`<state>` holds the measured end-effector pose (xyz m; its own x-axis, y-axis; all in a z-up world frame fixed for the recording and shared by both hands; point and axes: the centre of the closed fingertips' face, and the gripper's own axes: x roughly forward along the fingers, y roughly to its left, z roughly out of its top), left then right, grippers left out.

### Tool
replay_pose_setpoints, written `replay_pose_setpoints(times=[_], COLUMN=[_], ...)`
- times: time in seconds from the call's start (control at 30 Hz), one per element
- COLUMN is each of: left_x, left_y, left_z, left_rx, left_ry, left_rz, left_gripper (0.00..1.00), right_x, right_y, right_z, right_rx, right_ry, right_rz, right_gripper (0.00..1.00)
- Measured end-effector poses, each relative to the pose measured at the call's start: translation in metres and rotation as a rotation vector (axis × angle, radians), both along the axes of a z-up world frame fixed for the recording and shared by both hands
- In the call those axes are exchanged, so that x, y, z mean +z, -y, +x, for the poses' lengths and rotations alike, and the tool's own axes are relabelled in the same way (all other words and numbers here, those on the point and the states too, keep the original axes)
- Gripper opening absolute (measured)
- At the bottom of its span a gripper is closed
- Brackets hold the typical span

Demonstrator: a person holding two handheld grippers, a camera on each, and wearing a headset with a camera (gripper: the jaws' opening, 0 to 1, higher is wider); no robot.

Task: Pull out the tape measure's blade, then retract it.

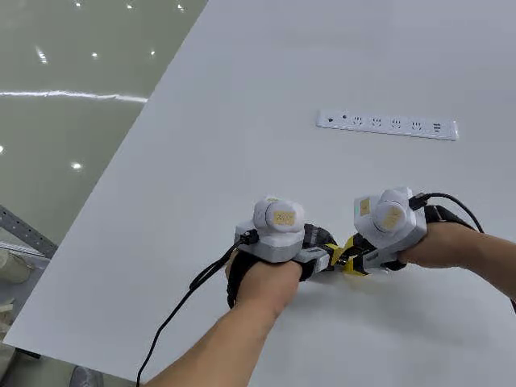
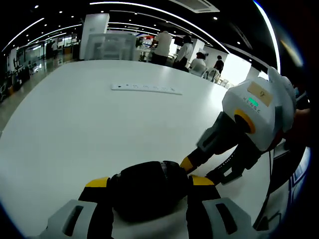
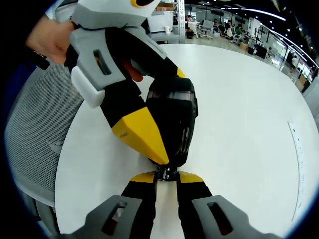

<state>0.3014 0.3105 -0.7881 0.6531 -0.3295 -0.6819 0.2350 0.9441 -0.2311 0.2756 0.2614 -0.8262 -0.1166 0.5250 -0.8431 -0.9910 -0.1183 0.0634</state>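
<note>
The left gripper [image 2: 149, 182] has its two yellow-tipped jaws spread about as wide as the black tape measure [image 2: 148, 195] and closed against its sides, so the case sits clamped between them, low over the white table [image 1: 242, 121]. In the head view the two grippers meet nose to nose near the table's front edge, each held in a hand, with the left hand [image 1: 266, 284] nearer the person and the right hand [image 1: 442, 242] out to the side.

The right gripper [image 3: 167, 175] points straight at the mouth of the case. Its jaws are drawn in to a narrow gap and pinch a small metal piece [image 3: 167, 171] right at the case's lower edge. That piece looks like the hook at the blade's end, though it is too small to be sure. Almost no blade shows between the hook and the case (the pinching tips sit just beside the case).

A white power strip [image 1: 387, 125] lies flat farther back on the table, well apart from the grippers. A black cable [image 1: 184, 300] trails from the left gripper toward the table's near edge. A grey mesh chair [image 3: 35, 129] stands beside the table
</note>
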Motion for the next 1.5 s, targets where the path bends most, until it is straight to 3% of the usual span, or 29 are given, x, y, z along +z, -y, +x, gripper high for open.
replay_pose_setpoints(times=[0.7,1.5], left_x=[-0.0001,-0.0002], left_y=[0.0001,0.0010], left_z=[0.0003,0.0010], left_rx=[0.002,0.001], left_ry=[0.001,0.010], left_rz=[0.004,0.000], left_gripper=[0.56,0.60], right_x=[-0.0003,-0.0012], right_y=[-0.0047,-0.0041], right_z=[0.0012,-0.0002], right_rx=[-0.034,-0.016], right_ry=[0.007,0.040], right_rz=[-0.002,-0.001], right_gripper=[0.11,0.14])
